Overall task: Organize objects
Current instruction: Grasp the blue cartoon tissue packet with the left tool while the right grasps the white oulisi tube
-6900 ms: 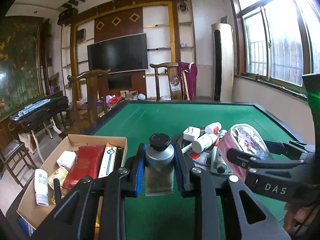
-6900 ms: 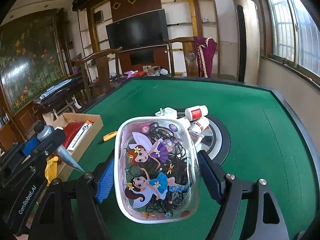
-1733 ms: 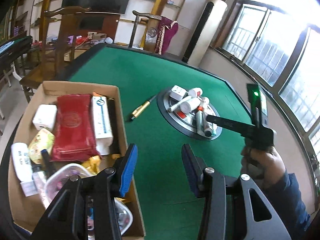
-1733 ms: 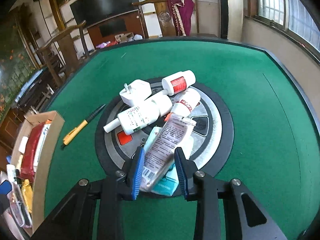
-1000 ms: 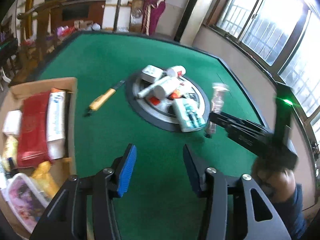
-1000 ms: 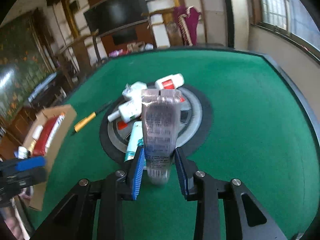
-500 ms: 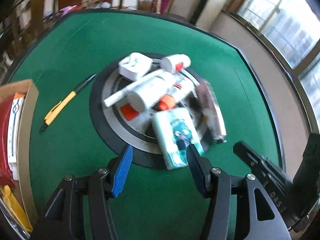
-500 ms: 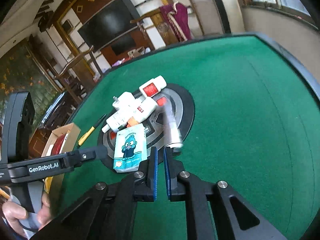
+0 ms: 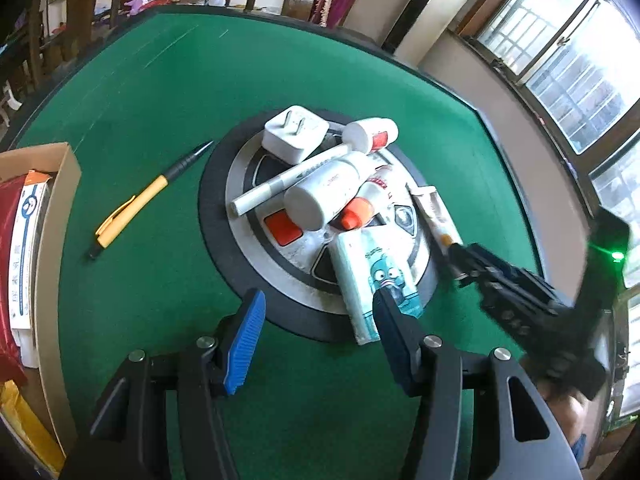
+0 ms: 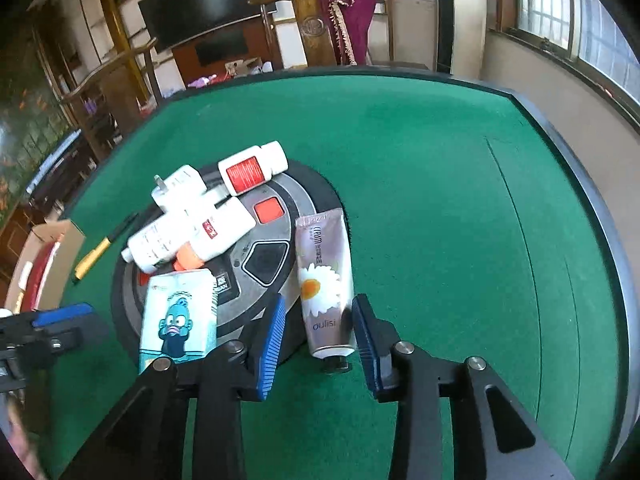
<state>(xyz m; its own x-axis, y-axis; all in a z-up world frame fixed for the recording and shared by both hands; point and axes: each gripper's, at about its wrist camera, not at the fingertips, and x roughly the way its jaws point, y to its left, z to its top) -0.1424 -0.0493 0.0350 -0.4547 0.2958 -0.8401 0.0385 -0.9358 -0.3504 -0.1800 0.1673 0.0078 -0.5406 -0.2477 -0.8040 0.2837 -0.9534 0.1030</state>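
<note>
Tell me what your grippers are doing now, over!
Left gripper open, over tissue pack. Right gripper open around hand cream tube. Nothing blocking.

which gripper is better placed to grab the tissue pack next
Left, I'd say. The left gripper is open right over the tissue pack, one finger already across it. The right gripper is open astride the hand cream tube.
</note>
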